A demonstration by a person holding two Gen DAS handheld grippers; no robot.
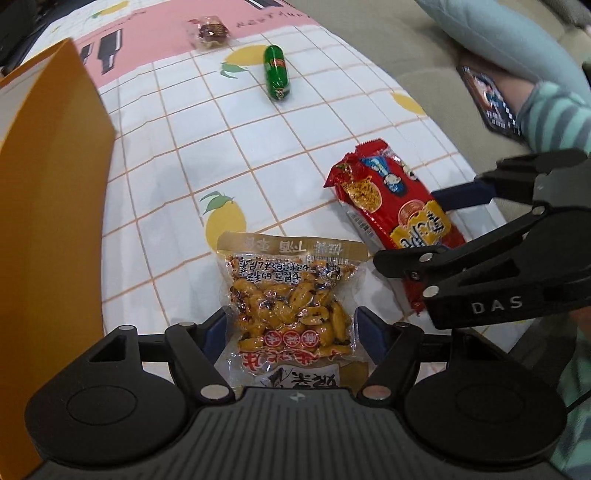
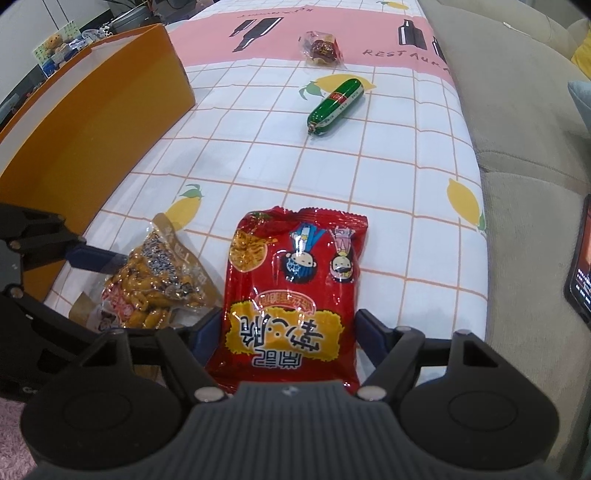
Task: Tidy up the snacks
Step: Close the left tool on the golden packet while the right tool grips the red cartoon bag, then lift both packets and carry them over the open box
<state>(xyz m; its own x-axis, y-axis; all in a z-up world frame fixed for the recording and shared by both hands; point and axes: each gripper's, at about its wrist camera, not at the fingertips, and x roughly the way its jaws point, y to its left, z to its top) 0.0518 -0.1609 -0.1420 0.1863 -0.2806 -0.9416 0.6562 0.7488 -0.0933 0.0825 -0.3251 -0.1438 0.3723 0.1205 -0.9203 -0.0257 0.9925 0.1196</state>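
Observation:
My left gripper point(image 1: 291, 326) stands around a clear peanut packet point(image 1: 291, 306), its blue fingers touching both sides of it on the tablecloth. My right gripper point(image 2: 290, 328) stands the same way around a red noodle-snack packet point(image 2: 295, 291), fingers at both edges. Each gripper shows in the other's view: the right one point(image 1: 436, 225) over the red packet point(image 1: 391, 206), the left one point(image 2: 99, 258) at the peanut packet point(image 2: 155, 280). A green sausage point(image 1: 277, 72) point(image 2: 334, 105) and a small wrapped brown snack point(image 1: 210, 31) point(image 2: 321, 48) lie farther off.
An orange box point(image 1: 55, 177) point(image 2: 92, 122) stands along the left. The tablecloth point(image 2: 406, 166) has a grid and lemon print. A beige sofa point(image 2: 517, 129) runs along the right, with a phone point(image 2: 580, 266) on it. A light blue cushion point(image 1: 498, 33) is at the top right.

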